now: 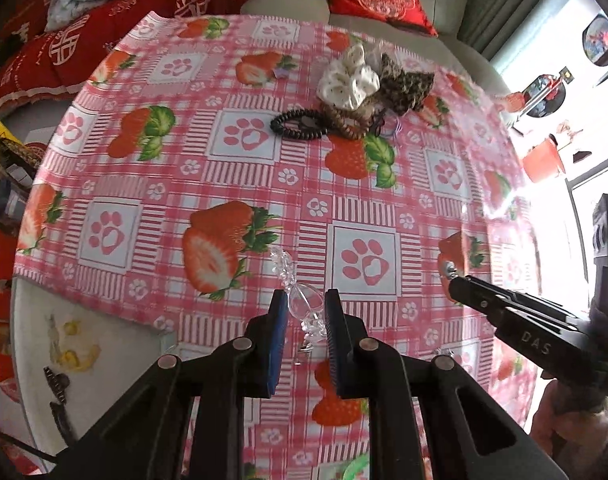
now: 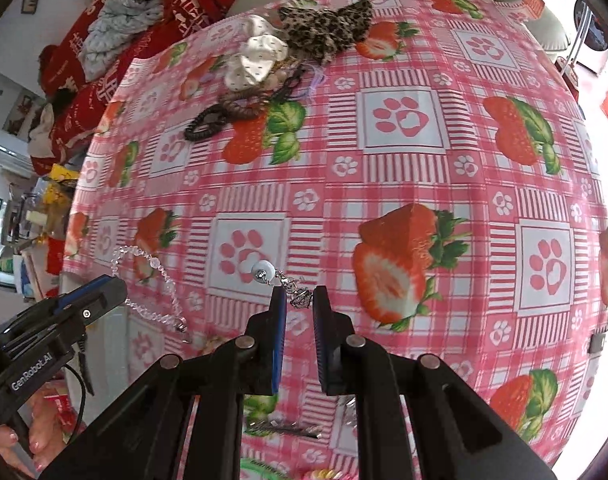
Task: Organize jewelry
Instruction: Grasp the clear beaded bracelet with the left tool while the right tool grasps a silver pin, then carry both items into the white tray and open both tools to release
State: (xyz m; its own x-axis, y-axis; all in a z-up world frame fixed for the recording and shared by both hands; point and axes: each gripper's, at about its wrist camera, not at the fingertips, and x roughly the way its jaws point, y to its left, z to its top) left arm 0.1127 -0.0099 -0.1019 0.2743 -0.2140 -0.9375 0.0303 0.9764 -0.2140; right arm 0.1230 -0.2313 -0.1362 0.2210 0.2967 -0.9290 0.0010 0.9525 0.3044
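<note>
hand-held gripper, left (image 1: 305,312), straddles clear bracelet (image 1: 294,292) (fingers apart).

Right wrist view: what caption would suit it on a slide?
Right tool straddling a silver charm with white bead on the strawberry tablecloth, the left tool beside a clear bead bracelet.

left hand-held gripper (image 1: 304,312): showing black arms, blue pads, silver rivets | right hand-held gripper (image 2: 295,304): wearing white "DAS" lettering | fingernails (image 2: 34,446): showing pink polish

Bare cloth (image 2: 404,184) centre; hair-tie pile (image 2: 288,52) far edge.
</note>
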